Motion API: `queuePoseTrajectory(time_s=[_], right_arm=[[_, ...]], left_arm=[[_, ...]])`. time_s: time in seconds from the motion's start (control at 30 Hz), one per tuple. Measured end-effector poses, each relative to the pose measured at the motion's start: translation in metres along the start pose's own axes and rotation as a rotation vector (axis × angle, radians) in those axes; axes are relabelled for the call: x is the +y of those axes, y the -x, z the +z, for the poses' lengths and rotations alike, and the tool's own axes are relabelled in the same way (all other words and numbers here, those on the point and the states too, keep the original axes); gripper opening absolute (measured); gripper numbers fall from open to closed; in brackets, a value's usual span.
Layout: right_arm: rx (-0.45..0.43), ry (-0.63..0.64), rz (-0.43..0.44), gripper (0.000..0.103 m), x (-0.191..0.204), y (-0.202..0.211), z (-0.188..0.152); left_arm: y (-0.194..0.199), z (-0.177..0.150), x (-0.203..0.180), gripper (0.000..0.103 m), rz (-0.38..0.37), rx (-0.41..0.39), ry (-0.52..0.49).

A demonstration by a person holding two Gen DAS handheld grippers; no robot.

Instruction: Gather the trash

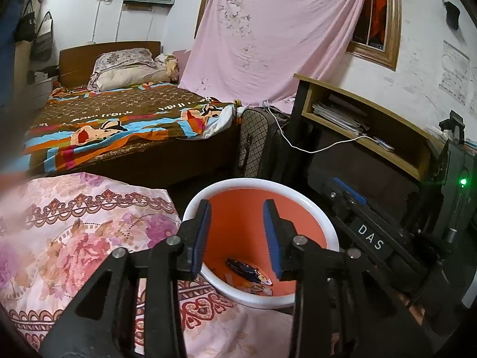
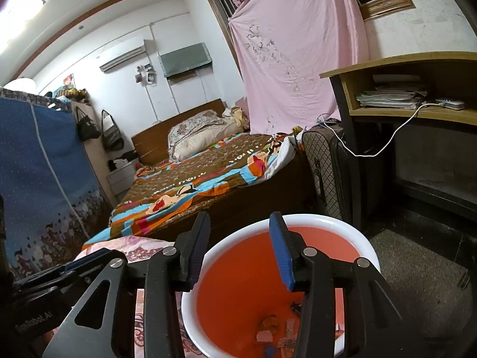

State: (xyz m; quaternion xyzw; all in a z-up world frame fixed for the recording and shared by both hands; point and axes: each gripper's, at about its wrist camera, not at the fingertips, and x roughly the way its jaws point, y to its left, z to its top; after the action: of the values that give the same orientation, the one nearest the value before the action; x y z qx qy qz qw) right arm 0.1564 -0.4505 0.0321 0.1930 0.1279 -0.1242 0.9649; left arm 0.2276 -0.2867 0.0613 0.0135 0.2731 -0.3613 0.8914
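your left hand-held gripper (image 1: pixel 237 232) hangs over the orange bin (image 1: pixel 298 197), jaws apart, nothing btwn them. right hand-held gripper (image 2: pixel 238 247) also over the bin w/ jaws apart, empty. trash sits in the bin bottom: a dark wrapper (image 1: pixel 249 272) and small paper scraps (image 2: pixel 268 328). bin stands beside the floral cloth (image 1: pixel 74 223).

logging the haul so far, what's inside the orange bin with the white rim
The orange bin holds a dark blue wrapper and small paper and wrapper scraps on its bottom. The right tool covers part of the floor, so a full count isn't possible.
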Motion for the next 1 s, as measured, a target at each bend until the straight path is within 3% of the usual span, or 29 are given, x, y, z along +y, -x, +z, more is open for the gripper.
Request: queuePoseTrajectory(time_s=[0.43,0.57,0.67,0.73,0.9,1.0], right_arm=[[-0.015,0.039,0.020,0.046,0.014,0.005,0.002],[-0.026,0.065,0.021,0.047,0.022,0.010,0.001],[-0.038,0.073,0.027,0.054,0.028,0.016,0.001],[-0.053,0.082,0.034,0.067,0.031,0.020,0.001],[-0.088,0.121,0.036,0.069,0.043,0.033,-0.002],[-0.104,0.142,0.043,0.076,0.050,0.042,-0.006]], left_arm=[[0.030,-0.003,0.029,0.044,0.097,-0.039,0.071],[0.047,-0.007,0.039,0.056,0.140,-0.072,0.102],[0.062,-0.011,0.045,0.063,0.177,-0.107,0.121],[0.073,-0.014,0.049,0.067,0.204,-0.130,0.132],[0.097,-0.024,0.061,0.072,0.266,-0.177,0.160],[0.109,-0.032,0.067,0.078,0.295,-0.199,0.174]])
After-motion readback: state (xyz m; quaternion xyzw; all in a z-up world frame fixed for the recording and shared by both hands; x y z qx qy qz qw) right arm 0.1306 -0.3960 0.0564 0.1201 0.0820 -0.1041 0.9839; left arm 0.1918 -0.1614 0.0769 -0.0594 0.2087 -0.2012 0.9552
